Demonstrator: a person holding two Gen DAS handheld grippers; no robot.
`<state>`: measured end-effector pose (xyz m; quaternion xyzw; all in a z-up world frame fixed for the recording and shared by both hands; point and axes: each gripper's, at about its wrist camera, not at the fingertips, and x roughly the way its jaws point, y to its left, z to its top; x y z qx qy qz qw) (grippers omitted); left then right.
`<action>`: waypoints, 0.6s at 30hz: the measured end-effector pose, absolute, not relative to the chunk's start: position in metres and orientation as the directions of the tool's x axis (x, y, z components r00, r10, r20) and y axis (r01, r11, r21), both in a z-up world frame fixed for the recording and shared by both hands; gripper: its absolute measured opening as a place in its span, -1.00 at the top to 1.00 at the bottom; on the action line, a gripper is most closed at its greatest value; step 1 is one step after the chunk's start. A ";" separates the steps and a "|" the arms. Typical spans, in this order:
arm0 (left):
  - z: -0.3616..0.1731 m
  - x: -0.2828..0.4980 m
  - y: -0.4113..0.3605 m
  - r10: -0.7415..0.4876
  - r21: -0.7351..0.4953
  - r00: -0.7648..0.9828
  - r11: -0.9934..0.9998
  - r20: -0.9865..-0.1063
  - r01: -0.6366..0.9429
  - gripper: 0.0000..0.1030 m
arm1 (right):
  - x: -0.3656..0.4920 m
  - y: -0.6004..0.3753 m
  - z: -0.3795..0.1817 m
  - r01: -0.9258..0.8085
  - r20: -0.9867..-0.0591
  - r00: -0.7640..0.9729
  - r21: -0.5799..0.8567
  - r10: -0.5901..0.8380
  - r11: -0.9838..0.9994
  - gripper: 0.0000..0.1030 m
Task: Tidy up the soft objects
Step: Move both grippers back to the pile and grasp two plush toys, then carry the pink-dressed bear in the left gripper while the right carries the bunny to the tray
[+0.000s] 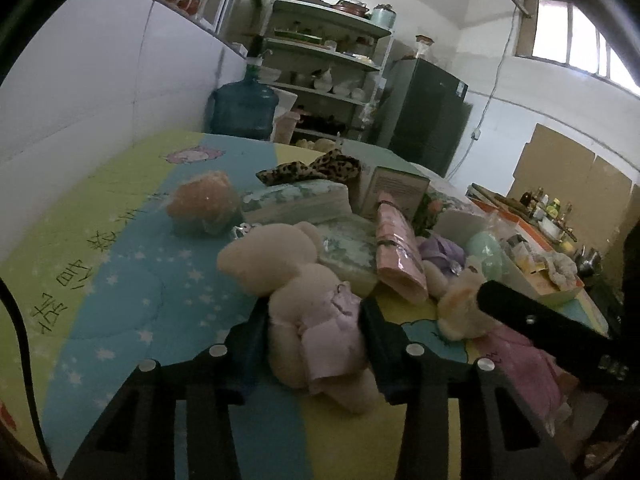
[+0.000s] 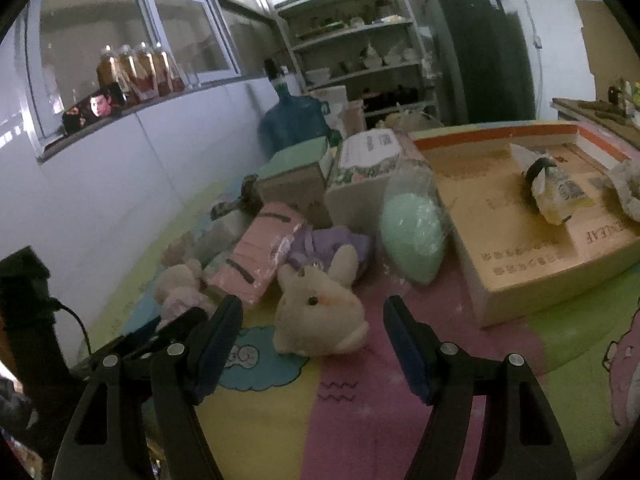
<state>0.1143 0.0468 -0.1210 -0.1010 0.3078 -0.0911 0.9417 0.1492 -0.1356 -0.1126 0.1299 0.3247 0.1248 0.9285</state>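
1. The left gripper [image 1: 316, 320] is clamped on a cream plush bear [image 1: 296, 284] in a pale pink dress; both jaws press into the sides of its body.
2. The bear lies on its back on a colourful cartoon mat [image 1: 120, 280], its head pointing away from the gripper.
3. The right gripper [image 2: 314, 320] stands open, its jaws wide apart, with nothing pinched between them.
4. A cream plush bunny [image 2: 320, 316] in a purple outfit lies on the mat just beyond the open jaws, in line with the gap but not touching either jaw.
5. Just left of the bunny is a pink wrapped pack [image 2: 260, 256], and the bear lies left of that pack.
6. Just right of the bunny is a mint-green soft item in clear wrap [image 2: 414, 236], leaning against a shallow cardboard tray [image 2: 520, 280].
7. Behind the bunny stand two boxes, a green one [image 2: 294, 176] and a floral white one [image 2: 360, 184].
8. Far behind the bunny, a blue water jug [image 2: 292, 120] stands near a shelf rack [image 2: 356, 44].
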 end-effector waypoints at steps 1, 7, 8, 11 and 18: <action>-0.120 0.113 0.048 -0.230 -0.242 0.797 0.964 -0.559 0.109 0.15 | 0.151 -0.134 -0.113 -0.143 -0.576 0.757 0.315 0.309 0.938 -0.45; -0.113 0.105 0.053 -0.217 -0.223 0.815 0.969 -0.537 0.111 0.19 | 0.162 -0.122 -0.120 -0.149 -0.616 0.738 0.251 0.276 0.957 -0.44; -0.112 0.105 0.055 -0.218 -0.224 0.818 0.968 -0.533 0.112 0.19 | 0.165 -0.119 -0.122 -0.159 -0.625 0.730 0.237 0.276 0.958 -0.43; -0.110 0.103 0.060 -0.216 -0.228 0.823 0.968 -0.526 0.109 0.19 | 0.166 -0.112 -0.126 -0.180 -0.642 0.722 0.185 0.258 0.966 0.09; -0.105 0.099 0.065 -0.215 -0.232 0.832 0.967 -0.511 0.108 0.19 | 0.159 -0.112 -0.123 -0.194 -0.625 0.736 0.174 0.260 0.965 0.12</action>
